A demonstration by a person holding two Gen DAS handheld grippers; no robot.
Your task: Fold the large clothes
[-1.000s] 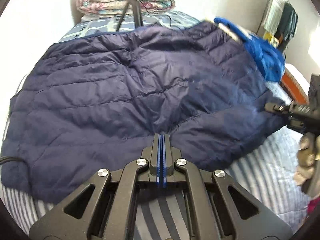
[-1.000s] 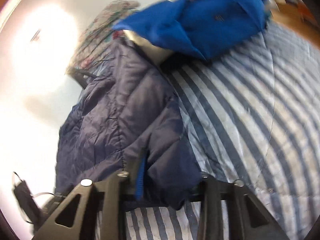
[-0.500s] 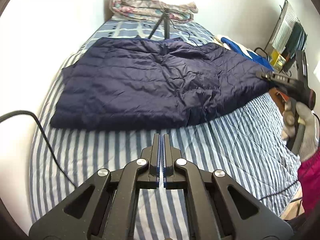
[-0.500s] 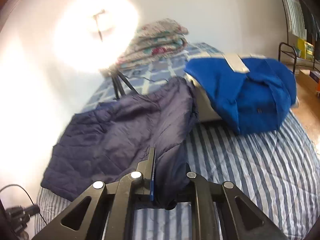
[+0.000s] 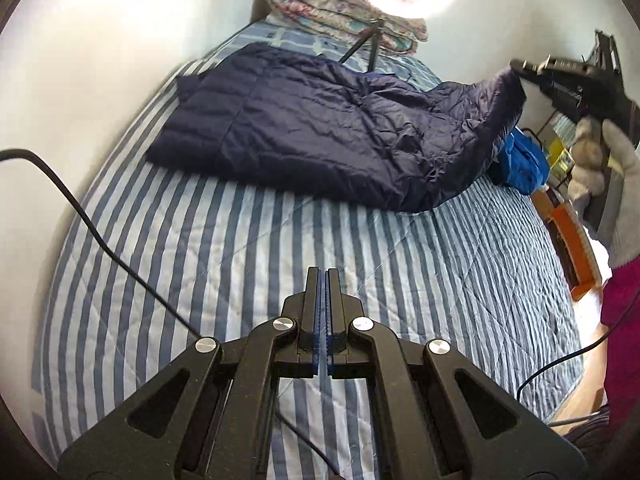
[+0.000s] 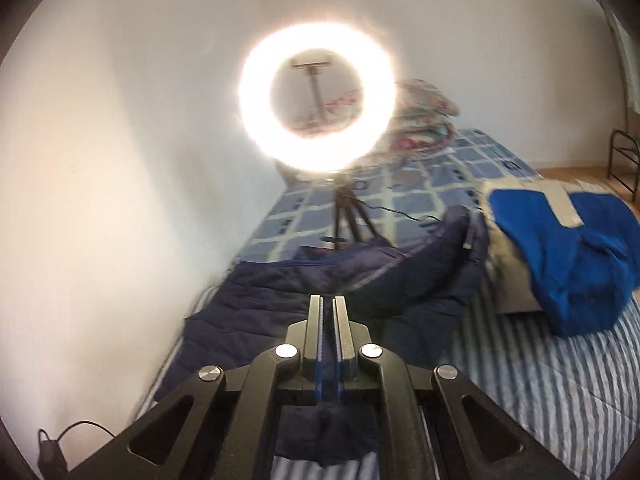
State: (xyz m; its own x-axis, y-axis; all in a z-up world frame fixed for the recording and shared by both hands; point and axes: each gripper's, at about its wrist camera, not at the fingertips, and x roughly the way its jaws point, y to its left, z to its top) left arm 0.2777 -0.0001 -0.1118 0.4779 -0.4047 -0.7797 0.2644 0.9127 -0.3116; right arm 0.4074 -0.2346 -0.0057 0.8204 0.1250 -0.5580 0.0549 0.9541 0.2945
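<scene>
A navy quilted puffer jacket (image 5: 320, 128) lies across the far half of the striped bed (image 5: 280, 256). My right gripper (image 5: 520, 67) is shut on the jacket's right edge and holds that edge up off the bed. In the right wrist view the jacket (image 6: 360, 280) hangs from the closed gripper (image 6: 329, 300) and sags below it. My left gripper (image 5: 323, 276) is shut and empty, above the bare near part of the bed, well short of the jacket.
A blue garment (image 6: 568, 256) lies on the bed's right side. A ring light on a tripod (image 6: 318, 98) stands at the head of the bed beside folded floral bedding (image 5: 344, 12). A black cable (image 5: 100, 240) crosses the bed at left. An orange box (image 5: 572, 248) sits beside the bed.
My left gripper has pulled back from the jacket toward the foot of the bed. My right gripper has lifted the jacket's right edge higher and tilted up toward the ring light.
</scene>
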